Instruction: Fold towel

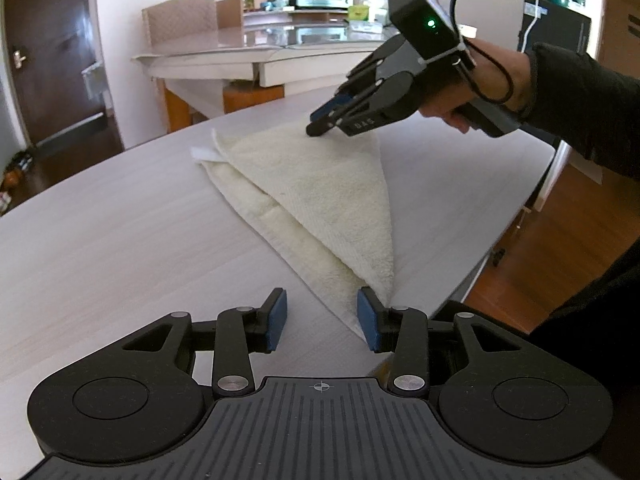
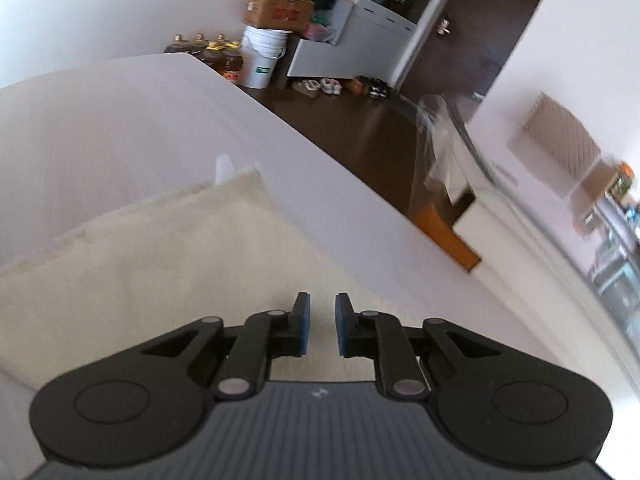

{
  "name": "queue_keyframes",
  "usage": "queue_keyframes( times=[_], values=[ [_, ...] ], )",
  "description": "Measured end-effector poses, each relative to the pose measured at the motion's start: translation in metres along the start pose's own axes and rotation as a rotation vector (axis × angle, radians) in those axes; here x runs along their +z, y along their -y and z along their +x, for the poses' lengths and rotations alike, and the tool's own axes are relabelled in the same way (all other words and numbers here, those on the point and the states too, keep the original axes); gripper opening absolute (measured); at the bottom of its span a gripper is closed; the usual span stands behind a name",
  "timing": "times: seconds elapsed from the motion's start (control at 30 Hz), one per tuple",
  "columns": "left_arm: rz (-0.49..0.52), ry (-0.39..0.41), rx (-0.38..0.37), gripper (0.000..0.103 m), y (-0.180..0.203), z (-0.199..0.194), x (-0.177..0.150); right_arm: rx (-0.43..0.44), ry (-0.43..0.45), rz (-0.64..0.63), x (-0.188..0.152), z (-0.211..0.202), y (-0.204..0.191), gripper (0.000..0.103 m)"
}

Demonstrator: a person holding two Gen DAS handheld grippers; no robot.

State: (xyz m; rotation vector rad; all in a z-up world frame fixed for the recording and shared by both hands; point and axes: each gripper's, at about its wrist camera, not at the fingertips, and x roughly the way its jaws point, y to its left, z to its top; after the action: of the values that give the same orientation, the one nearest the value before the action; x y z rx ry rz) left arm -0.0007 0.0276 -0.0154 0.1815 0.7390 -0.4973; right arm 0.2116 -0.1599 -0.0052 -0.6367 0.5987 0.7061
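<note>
While the towel (image 1: 320, 200) lies folded into a triangle on the counter (image 1: 120, 240), mid-frame in the left wrist view, its near tip sits just beside the right-hand pad of the left tool (image 1: 322, 318). That tool stands moderately wide, pads blue, nothing pinched. Upper right of centre, the right tool (image 1: 320, 120), held by a hand (image 1: 460, 108) in a dark sleeve, hovers at the far edge of the cloth; whether it touches cannot be told.

Right wrist view: towel (image 2: 140, 248) fills lower left, one corner pointing to upper centre. Right tool (image 2: 319, 326) shows a narrow gap with nothing between the pads; blur at frame right.

Judgement: next fold needs a clean corner. Pinch both layers at the tip, lift low, carry across, and align edges before release. Risk: grabbing only the top layer.
</note>
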Motion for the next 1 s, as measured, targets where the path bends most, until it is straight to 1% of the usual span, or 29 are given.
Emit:
queue_keyframes(
  times=[0.17,0.3,0.37,0.43,0.5,0.53,0.57,0.7,0.73,0.8,0.87,0.93,1.0],
  values=[
    [0.013,-0.004,-0.012,0.042,0.008,0.002,0.002,0.012,0.029,0.022,-0.003,-0.002,-0.005,0.015],
    [0.027,-0.011,-0.014,0.042,0.012,0.004,0.006,0.007,0.052,0.037,-0.001,0.009,-0.005,0.015],
    [0.036,-0.011,-0.012,0.042,0.013,0.002,0.007,-0.005,0.08,0.079,0.0,-0.005,-0.006,0.015],
    [0.027,0.0,-0.009,0.043,0.009,-0.001,0.009,0.007,0.102,0.07,-0.004,-0.021,-0.013,0.016],
    [0.014,0.017,0.004,0.048,0.001,-0.005,0.011,0.019,0.12,0.062,-0.009,-0.036,-0.023,0.016],
    [0.016,0.024,0.021,0.053,-0.004,-0.004,0.013,0.04,0.137,0.062,-0.014,-0.05,-0.033,0.016],
    [0.021,0.036,0.042,0.055,-0.009,-0.003,0.017,0.053,0.149,0.067,-0.019,-0.059,-0.042,0.016],
    [0.041,0.079,0.067,0.056,-0.024,0.013,0.039,0.136,0.22,0.072,-0.037,-0.095,-0.078,0.017],
    [0.049,0.08,0.069,0.056,-0.026,0.018,0.045,0.157,0.235,0.07,-0.04,-0.103,-0.087,0.019],
    [0.063,0.087,0.069,0.056,-0.031,0.03,0.055,0.194,0.255,0.057,-0.047,-0.116,-0.106,0.026],
    [0.073,0.088,0.039,0.056,-0.038,0.047,0.066,0.226,0.266,0.037,-0.051,-0.128,-0.124,0.034],
    [0.084,0.079,0.031,0.056,-0.041,0.062,0.072,0.228,0.264,0.002,-0.054,-0.133,-0.14,0.038],
    [0.091,0.069,0.026,0.056,-0.043,0.073,0.076,0.229,0.262,-0.02,-0.055,-0.134,-0.153,0.038]
  ],
)
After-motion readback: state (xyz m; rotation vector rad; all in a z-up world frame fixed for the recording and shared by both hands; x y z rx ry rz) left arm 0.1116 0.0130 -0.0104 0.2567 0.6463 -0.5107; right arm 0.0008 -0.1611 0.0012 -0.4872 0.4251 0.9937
